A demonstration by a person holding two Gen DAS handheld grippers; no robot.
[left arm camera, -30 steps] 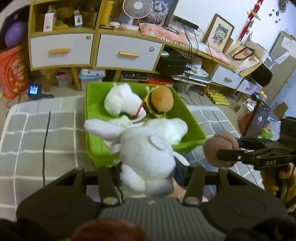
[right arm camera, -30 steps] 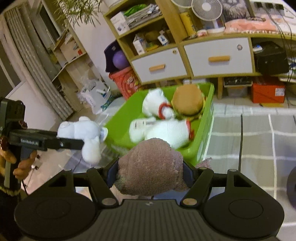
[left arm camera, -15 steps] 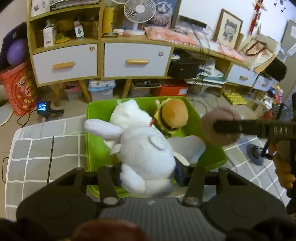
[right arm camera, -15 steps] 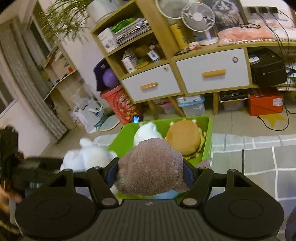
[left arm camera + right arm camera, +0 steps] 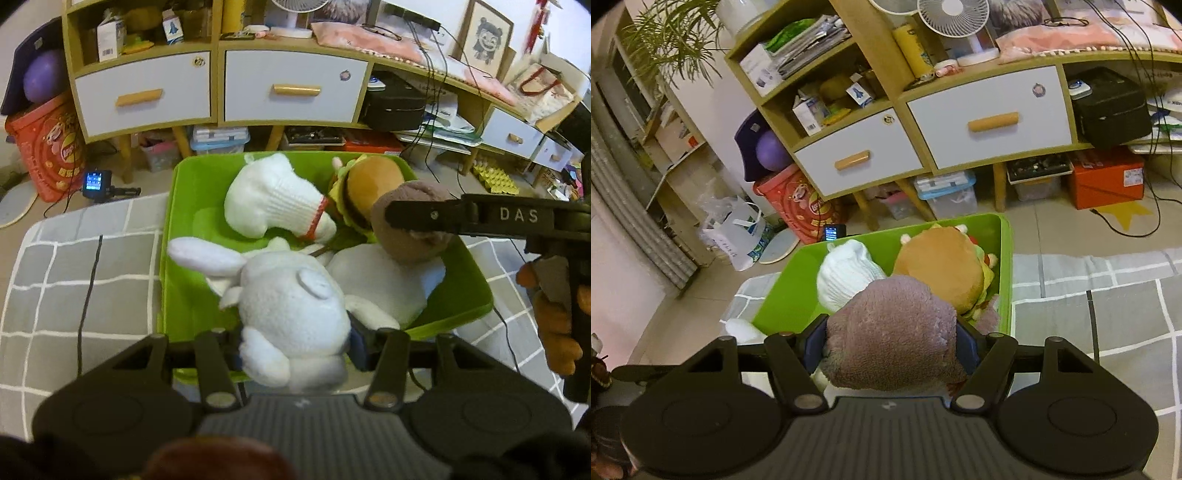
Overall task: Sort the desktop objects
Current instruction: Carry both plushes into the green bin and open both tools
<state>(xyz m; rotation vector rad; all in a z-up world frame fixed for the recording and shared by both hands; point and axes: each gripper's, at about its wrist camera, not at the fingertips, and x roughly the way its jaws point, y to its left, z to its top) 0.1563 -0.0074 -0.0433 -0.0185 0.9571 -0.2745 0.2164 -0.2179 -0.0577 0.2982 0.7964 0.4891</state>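
Left wrist view: the left gripper (image 5: 295,347) clamps a white plush rabbit (image 5: 291,310) above the near end of the green bin (image 5: 476,288), which holds a white knitted toy (image 5: 269,195) and a plush hamburger (image 5: 373,184). Right wrist view: the right gripper (image 5: 892,350) grips a brown plush toy (image 5: 892,339) over the bin's right side on the checked tabletop (image 5: 1126,332).

Ahead of my grippers stands a wooden cabinet (image 5: 923,122) with white drawers (image 5: 291,88) and wooden handles, its open shelves crammed with boxes and papers. A small fan (image 5: 953,16) sits on top. Plastic bins (image 5: 947,192) and an orange box (image 5: 1106,177) sit beneath it on the pale tiled floor (image 5: 1052,229). Far to my left, a potted plant (image 5: 676,40); to my right, a framed drawing (image 5: 485,31)
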